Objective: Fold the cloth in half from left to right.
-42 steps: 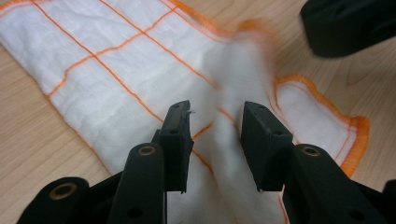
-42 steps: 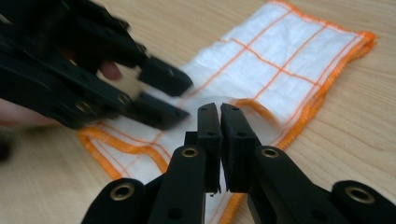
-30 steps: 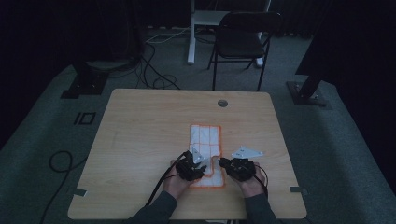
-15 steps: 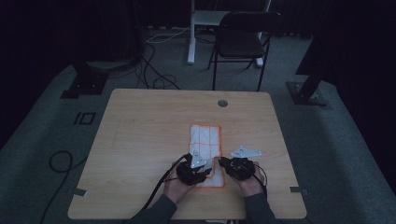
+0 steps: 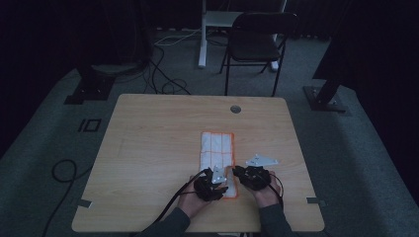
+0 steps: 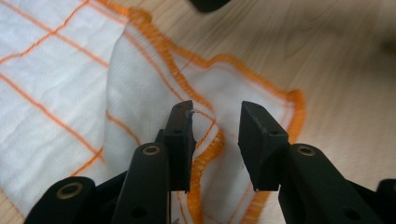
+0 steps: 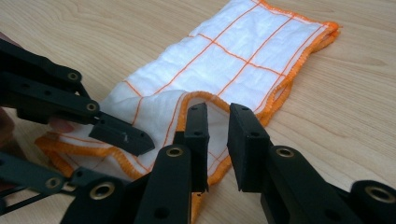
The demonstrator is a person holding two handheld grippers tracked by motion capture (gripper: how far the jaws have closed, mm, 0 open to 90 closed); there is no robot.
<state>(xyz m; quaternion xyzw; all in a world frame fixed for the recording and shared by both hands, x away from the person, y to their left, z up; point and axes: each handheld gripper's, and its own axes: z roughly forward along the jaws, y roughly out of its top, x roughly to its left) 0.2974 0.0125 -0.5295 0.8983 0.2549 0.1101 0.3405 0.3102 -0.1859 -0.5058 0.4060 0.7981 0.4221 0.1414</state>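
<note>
**Both grippers at the near end of the folded cloth**

A white woven cloth with orange grid lines and an orange stitched hem [image 5: 216, 150] lies folded lengthwise on the light wooden table [image 5: 148, 148]. The left gripper [image 6: 215, 122] is unclenched, a raised fold of hem between its jaws. The right gripper [image 7: 217, 122] sits just beside it, jaws slightly apart and just now widening, around the hem's corner without pinching it.

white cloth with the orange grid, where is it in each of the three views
High view: the cloth lies lengthwise at table centre, its near end between the two tools.
Left gripper view: it fills the left and middle, its folded corner behind the jaws.
Right gripper view: it runs from lower left to upper right.
Shared landmark: the orange stitched hem.
</note>
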